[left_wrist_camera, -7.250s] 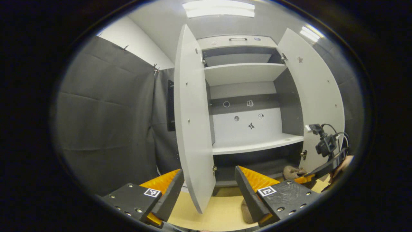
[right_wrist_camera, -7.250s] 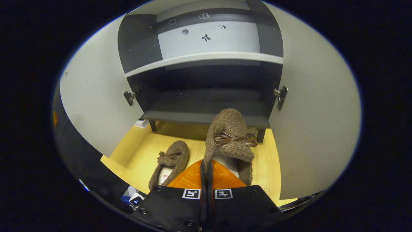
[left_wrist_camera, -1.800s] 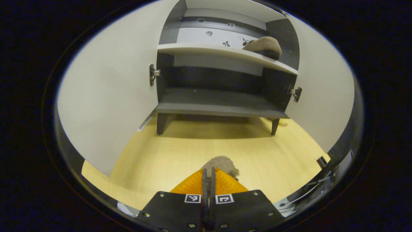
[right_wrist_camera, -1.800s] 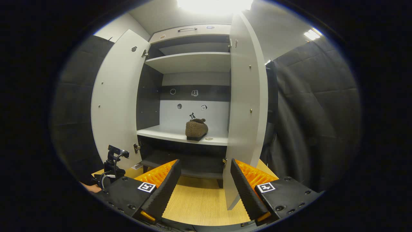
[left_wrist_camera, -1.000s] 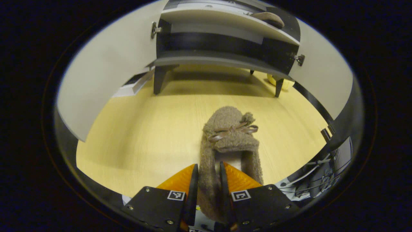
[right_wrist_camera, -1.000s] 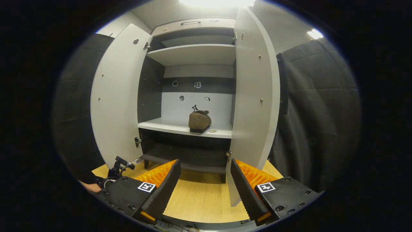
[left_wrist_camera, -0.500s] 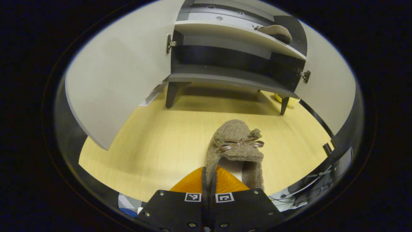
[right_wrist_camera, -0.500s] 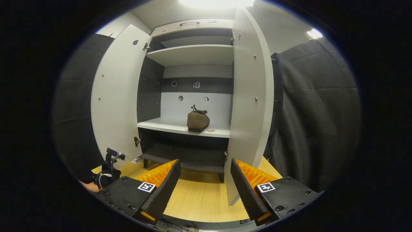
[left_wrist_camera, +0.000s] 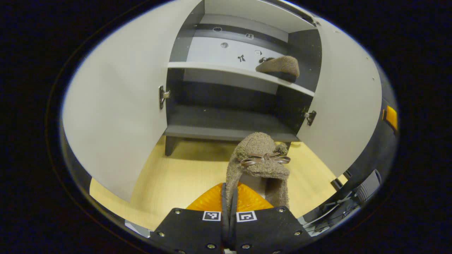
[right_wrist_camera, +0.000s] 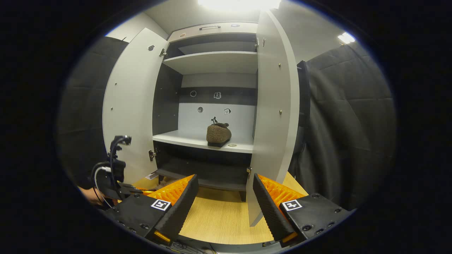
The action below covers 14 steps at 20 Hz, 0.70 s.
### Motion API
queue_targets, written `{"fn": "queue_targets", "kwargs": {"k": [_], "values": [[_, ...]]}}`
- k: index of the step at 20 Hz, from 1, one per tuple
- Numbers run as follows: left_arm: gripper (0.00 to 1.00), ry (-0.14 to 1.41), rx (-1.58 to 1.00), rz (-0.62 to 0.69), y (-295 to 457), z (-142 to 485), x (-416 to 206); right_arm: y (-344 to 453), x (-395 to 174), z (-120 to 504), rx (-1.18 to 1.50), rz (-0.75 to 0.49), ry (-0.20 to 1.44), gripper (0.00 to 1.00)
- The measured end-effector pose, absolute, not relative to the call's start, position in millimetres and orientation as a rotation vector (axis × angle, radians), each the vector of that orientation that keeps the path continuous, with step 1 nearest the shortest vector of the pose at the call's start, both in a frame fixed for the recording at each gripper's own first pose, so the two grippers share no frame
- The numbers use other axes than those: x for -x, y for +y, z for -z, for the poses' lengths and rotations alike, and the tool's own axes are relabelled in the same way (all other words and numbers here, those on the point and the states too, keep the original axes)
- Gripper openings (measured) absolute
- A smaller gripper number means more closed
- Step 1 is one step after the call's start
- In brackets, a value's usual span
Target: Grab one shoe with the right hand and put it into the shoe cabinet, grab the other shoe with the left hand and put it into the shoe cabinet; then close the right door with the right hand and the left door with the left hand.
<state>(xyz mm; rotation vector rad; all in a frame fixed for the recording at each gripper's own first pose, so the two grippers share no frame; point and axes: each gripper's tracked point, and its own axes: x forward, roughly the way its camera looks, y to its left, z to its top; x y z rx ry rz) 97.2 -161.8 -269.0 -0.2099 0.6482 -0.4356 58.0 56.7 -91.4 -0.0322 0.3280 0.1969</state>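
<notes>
Two shoes (left_wrist_camera: 257, 162) (left_wrist_camera: 279, 66), one shelved

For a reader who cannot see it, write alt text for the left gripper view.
The left gripper, shut on the heel wall of a fuzzy brown shoe with a bow, holds it above a pale wooden floor, toe toward an open shoe cabinet. A matching shoe sits on the cabinet's white shelf, between two open doors.

Brown shoe (left_wrist_camera: 259, 160) (grey cabinet (left_wrist_camera: 226, 123))
</notes>
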Motion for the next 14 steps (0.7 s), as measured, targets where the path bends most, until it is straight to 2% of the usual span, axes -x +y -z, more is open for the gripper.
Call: {"fn": "queue_targets", "kwargs": {"k": [8,9,10,14], "values": [[0.01,0.434,0.265,0.450,-171.1,155.0,-157.9,46.7,-61.8,85.9,0.047,-0.187,0.311,0.97],[0.04,0.408,0.265,0.443,-169.8,142.9,-168.7,45.7,-62.7,84.6,0.052,-0.187,0.306,0.98],[0.01,0.383,0.268,0.437,-168.1,131.7,-179.7,45.3,-63.2,84.6,0.055,-0.187,0.303,0.98],[0.01,0.328,0.273,0.392,-162.1,104.1,-228.7,46.2,-66.7,86.7,0.069,-0.194,0.301,0.97]]}}
